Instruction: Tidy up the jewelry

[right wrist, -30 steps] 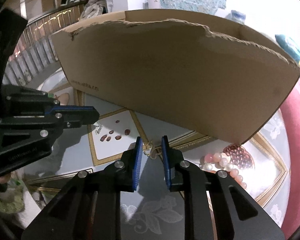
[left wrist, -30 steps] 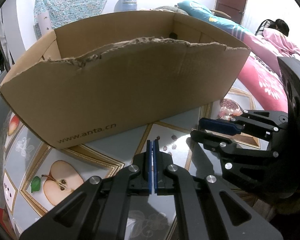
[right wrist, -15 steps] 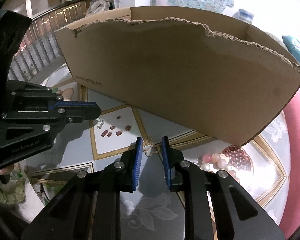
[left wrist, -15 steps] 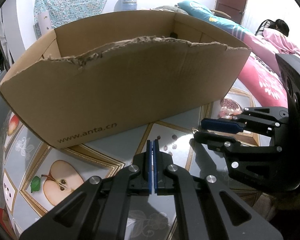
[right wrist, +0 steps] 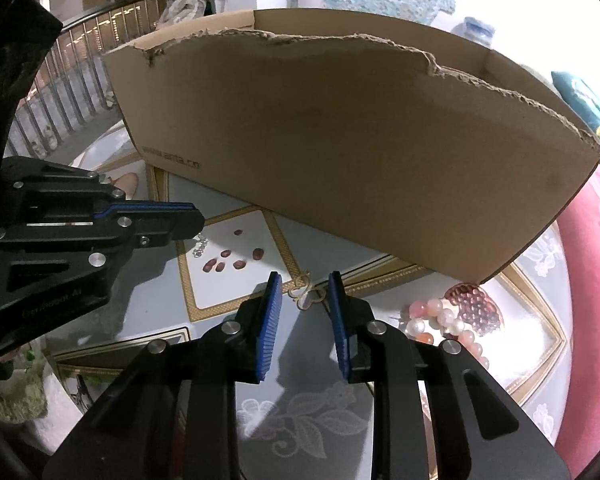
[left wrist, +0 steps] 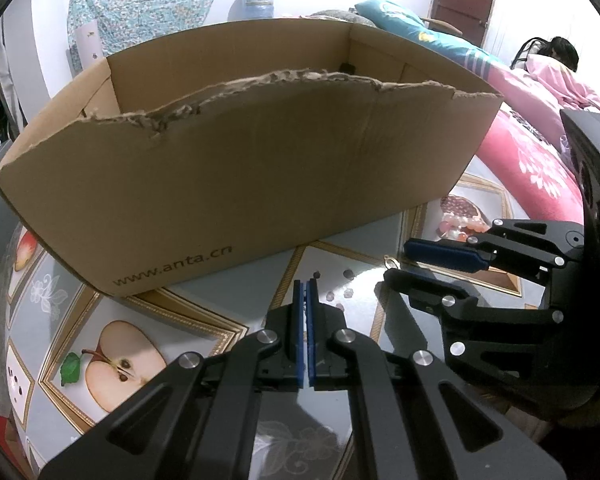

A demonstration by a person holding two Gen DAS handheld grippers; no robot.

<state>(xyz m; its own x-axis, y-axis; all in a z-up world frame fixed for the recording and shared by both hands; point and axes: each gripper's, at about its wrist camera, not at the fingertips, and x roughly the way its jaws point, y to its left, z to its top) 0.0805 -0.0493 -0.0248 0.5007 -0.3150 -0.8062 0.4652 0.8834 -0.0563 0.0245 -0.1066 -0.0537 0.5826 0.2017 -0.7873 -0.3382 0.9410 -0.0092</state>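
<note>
Left tongs [left wrist: 305, 332] sit pressed together with nothing between their blue pads, low over the table [left wrist: 204, 304] and just in front of the box [left wrist: 240, 176]. To their right, our right tongs [right wrist: 305, 322] stand parted, and here lies what the coming move turns on: the gold charm [right wrist: 306, 294] rests flat on the table directly ahead of the right tongs, in the gap between the fingertips, just in front of the box's lower edge. Its long axis appears to run roughly along the fingers, slightly slanted, so we judge a straight closing would catch it across its narrow width. The right tongs are plainly the nearer; from the left wrist view the charm [left wrist: 392, 261] shows only as a small glint by the right tongs' tip, well apart from the left pads. Further right of the charm, near the box's right corner, the bead bracelet [right wrist: 444, 324] lies on the table, untouched.

Against a second ago, we see the right tongs spread wider, and the charm now lies framed between the fingertips where before it lay just beyond them. The left tongs stay shut and hardly shift, and the box holds its place.
</note>
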